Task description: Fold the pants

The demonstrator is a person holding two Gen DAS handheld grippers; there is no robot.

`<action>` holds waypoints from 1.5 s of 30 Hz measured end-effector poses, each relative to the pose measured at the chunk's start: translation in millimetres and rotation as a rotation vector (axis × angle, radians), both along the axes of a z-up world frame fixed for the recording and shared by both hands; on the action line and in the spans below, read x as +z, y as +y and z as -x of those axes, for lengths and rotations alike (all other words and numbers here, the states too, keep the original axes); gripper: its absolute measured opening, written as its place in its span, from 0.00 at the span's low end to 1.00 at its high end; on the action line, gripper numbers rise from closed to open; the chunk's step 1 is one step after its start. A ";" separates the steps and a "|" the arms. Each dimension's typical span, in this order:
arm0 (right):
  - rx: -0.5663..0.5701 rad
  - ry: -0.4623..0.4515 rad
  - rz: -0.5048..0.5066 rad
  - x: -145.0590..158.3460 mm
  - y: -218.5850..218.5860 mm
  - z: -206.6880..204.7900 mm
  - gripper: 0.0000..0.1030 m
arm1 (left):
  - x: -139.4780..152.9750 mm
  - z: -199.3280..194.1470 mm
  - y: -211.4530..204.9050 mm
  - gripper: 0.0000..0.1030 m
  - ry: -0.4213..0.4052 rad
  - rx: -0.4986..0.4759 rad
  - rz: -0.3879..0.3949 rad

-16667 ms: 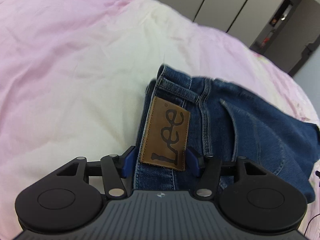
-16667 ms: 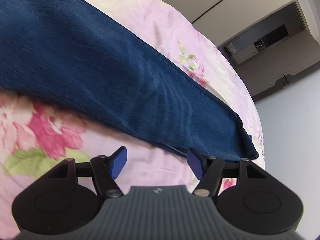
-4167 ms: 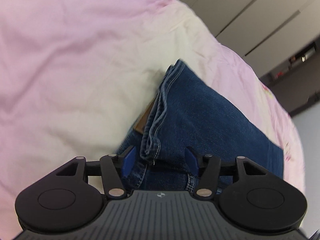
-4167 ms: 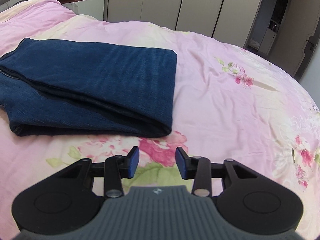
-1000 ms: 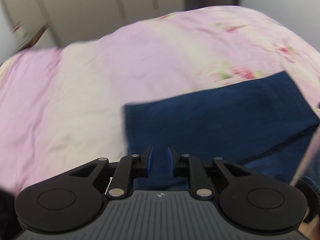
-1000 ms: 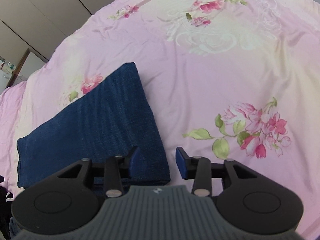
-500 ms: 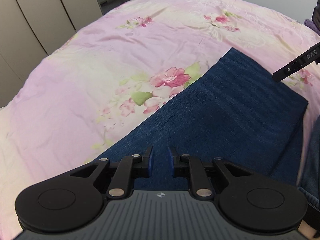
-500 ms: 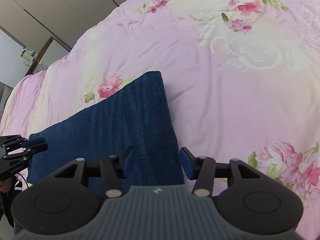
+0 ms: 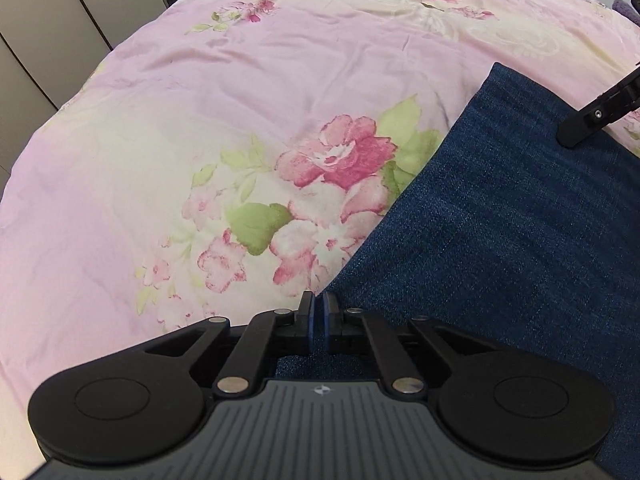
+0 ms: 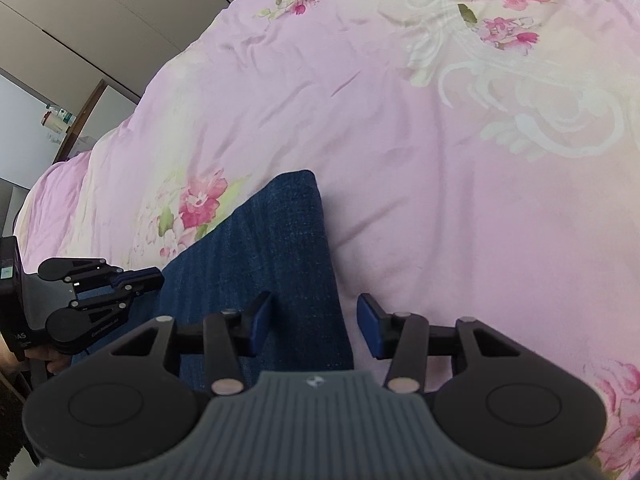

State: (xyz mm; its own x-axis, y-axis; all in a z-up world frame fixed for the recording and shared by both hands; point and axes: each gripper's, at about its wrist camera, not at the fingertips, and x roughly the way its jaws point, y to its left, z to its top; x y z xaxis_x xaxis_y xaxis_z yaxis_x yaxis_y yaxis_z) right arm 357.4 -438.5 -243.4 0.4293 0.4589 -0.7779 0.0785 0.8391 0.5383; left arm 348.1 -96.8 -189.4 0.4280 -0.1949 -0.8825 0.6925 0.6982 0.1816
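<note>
The folded dark blue jeans (image 9: 512, 232) lie on the pink floral bedspread (image 9: 240, 92); they also show in the right wrist view (image 10: 264, 248). My left gripper (image 9: 319, 322) is shut at the jeans' left edge, with denim just under its fingers; whether it pinches cloth I cannot tell. It shows from the side in the right wrist view (image 10: 154, 278), at the jeans' left end. My right gripper (image 10: 314, 328) is open, its jaws straddling the jeans' right folded edge. One of its fingers (image 9: 596, 114) reaches in over the jeans in the left wrist view.
The bedspread (image 10: 460, 128) stretches far beyond the jeans. Beige wardrobe doors (image 9: 44, 28) stand behind the bed. A white cabinet with bottles (image 10: 60, 120) is at the far left of the right wrist view.
My left gripper has closed from slightly open to shut and moved nearer the jeans' left edge. My right gripper has moved closer over the jeans' right edge and stays open.
</note>
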 end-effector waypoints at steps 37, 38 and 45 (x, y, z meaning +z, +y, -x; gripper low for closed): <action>0.109 0.051 0.017 0.2 3.4 57.2 0.42 | -0.6 139.4 -4.3 0.00 0.153 -0.370 -0.206; 0.102 0.053 0.010 -1.5 2.8 57.7 0.42 | -8.0 139.3 -7.2 0.00 0.150 -0.377 -0.219; 0.109 0.049 0.022 -2.2 5.2 58.1 0.42 | 14.1 143.6 -9.1 0.00 0.162 -0.437 -0.175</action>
State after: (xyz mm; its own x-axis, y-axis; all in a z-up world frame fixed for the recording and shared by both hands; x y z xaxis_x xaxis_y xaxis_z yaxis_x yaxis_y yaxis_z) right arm 299.4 -433.3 -245.6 0.3388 0.4831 -0.8074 0.0118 0.8559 0.5171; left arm 204.5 -105.8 -175.3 0.1941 -0.1685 -0.9664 0.9426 0.3048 0.1361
